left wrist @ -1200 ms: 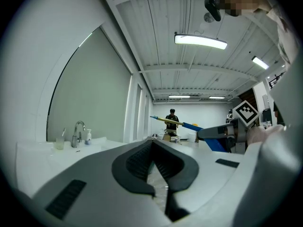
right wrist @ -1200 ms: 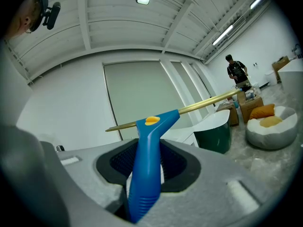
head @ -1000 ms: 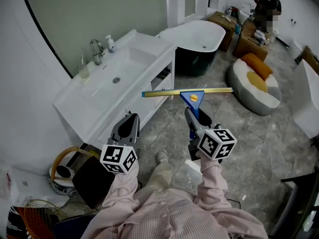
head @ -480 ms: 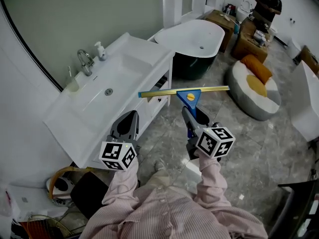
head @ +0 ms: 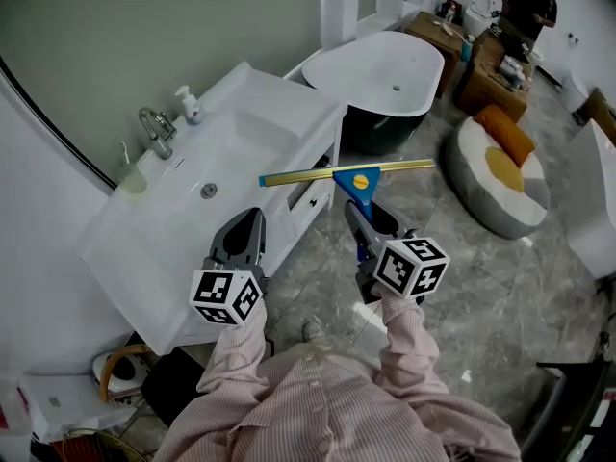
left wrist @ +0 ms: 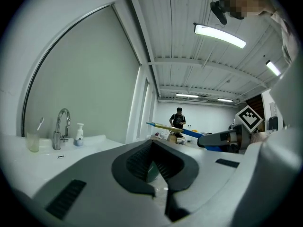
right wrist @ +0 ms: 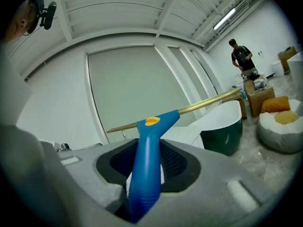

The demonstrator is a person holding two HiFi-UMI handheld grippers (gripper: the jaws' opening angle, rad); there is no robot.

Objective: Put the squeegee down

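Gripping the one squeegee point(head: 360, 182) by its blue handle, the right gripper point(head: 371, 224) holds it in the air, brass-coloured blade crosswise near the front of the white vanity point(head: 252, 133); the pinching jaws hide the handle's lower end. The left gripper point(head: 241, 243) hovers at the vanity's edge, jaws pressed together, empty. One faucet point(head: 154, 129), one soap bottle point(head: 185, 105) and one bathtub point(head: 385, 70) show

The white vanity top point(head: 274, 104) carries a soap bottle point(head: 185, 105), a cup point(head: 132, 179) and a faucet point(head: 154, 129).

Squeegee point(head: 352, 180) closer to the vanity counter point(head: 252, 135) than before.
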